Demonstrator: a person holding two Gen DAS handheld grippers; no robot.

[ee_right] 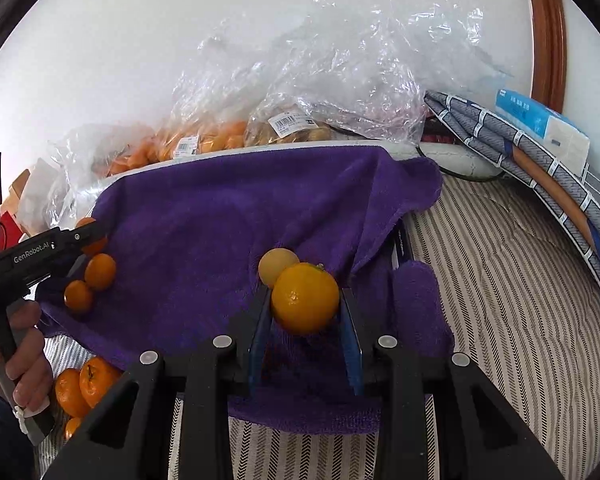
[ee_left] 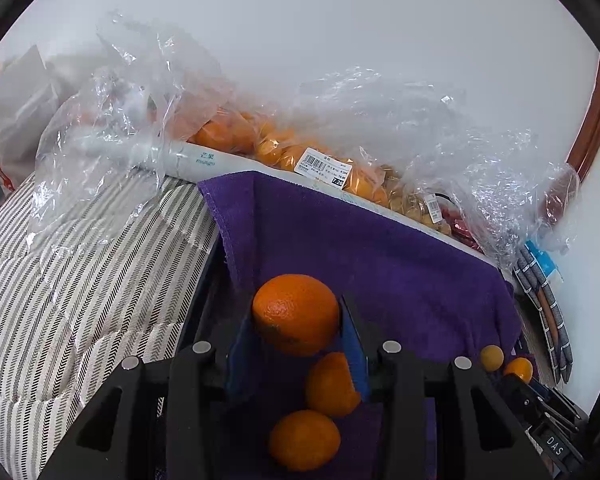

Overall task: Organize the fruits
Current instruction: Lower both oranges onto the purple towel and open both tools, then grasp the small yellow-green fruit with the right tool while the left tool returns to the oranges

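The left gripper (ee_left: 298, 332) pinches a round, deep orange fruit with bumpy skin (ee_left: 296, 314) between its blue jaws. Two more small orange fruits (ee_left: 330, 384) lie just below those jaws on the soft purple towel (ee_left: 400, 260), maybe so like fruits stay together. The right gripper (ee_right: 306, 312) pinches a smooth, round yellow-orange fruit (ee_right: 305, 298). A paler yellow round fruit (ee_right: 276, 266) sits just past its jaws, touching it. The towel probably stops fruit rolling off the striped bed cover (ee_right: 500, 300). Crinkly clear plastic bags of fruit (ee_left: 280, 144) wait far beyond both jaws.
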